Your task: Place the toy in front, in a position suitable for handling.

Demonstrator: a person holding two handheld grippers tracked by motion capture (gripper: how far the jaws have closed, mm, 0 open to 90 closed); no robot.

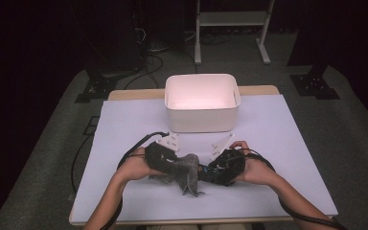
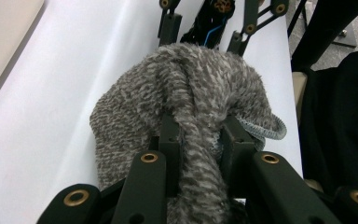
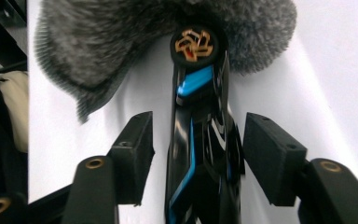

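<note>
A fuzzy grey sock (image 1: 188,173) lies bunched at the near middle of the white-covered table (image 1: 278,158). My left gripper (image 1: 171,164) comes in from the left and is shut on it. In the left gripper view a fold of the sock (image 2: 191,93) is pinched between the two jaws of the left gripper (image 2: 198,128). My right gripper (image 1: 212,170) faces it from the right. Between the open jaws of the right gripper (image 3: 199,135) lies a slim black and blue object (image 3: 193,154) with a gold emblem at its tip, which reaches the sock (image 3: 102,42). Narrow gaps show on both sides of it.
An empty white bin (image 1: 201,120) stands at the far middle of the table, just beyond the grippers. The person's forearms (image 1: 120,187) come in from the near edge. Cables trail from both grippers. Dark floor and a stand's legs lie beyond the table.
</note>
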